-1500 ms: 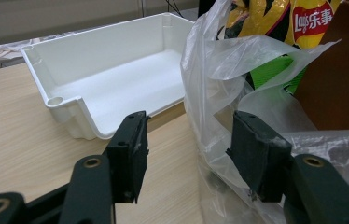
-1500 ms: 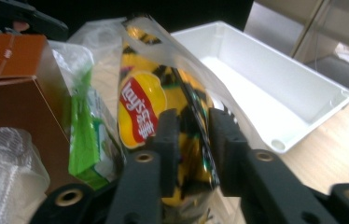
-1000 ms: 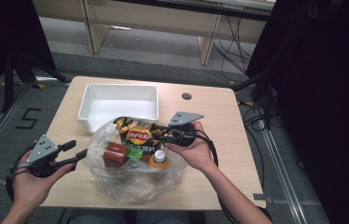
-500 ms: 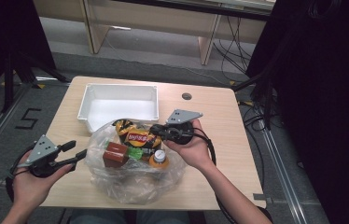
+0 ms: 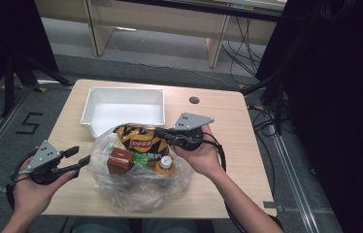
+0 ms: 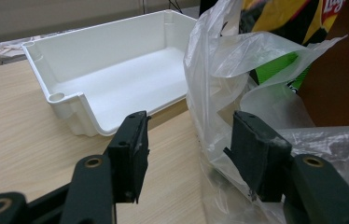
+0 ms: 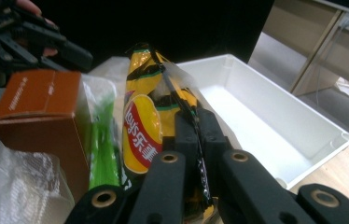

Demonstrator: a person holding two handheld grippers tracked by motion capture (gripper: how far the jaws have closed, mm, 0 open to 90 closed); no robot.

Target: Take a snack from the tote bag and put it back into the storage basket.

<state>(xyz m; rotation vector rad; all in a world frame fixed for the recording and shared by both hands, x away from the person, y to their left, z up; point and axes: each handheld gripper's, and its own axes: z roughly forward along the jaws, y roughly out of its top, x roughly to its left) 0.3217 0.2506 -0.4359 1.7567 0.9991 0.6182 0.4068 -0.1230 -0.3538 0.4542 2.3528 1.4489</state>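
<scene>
Two grippers at work: right gripper (image 7: pixel 196 140) fingers have just been closing, now pinching chip bag (image 5: pixel 143 138) inside plastic bag (image 5: pixel 140 187); lift straight toward white bin (image 5: pixel 123 104); left gripper (image 6: pixel 186 149) fingers spread astride bag's edge, should steady it.

Lab, floor cables (image 5: pixel 247 36), taped floor number (image 5: pixel 29 124)

The chip bag (image 6: pixel 298 18) is cut off at twelve o'clock; the bottle (image 5: pixel 165 165) stays too small to read (label unclear).
</scene>
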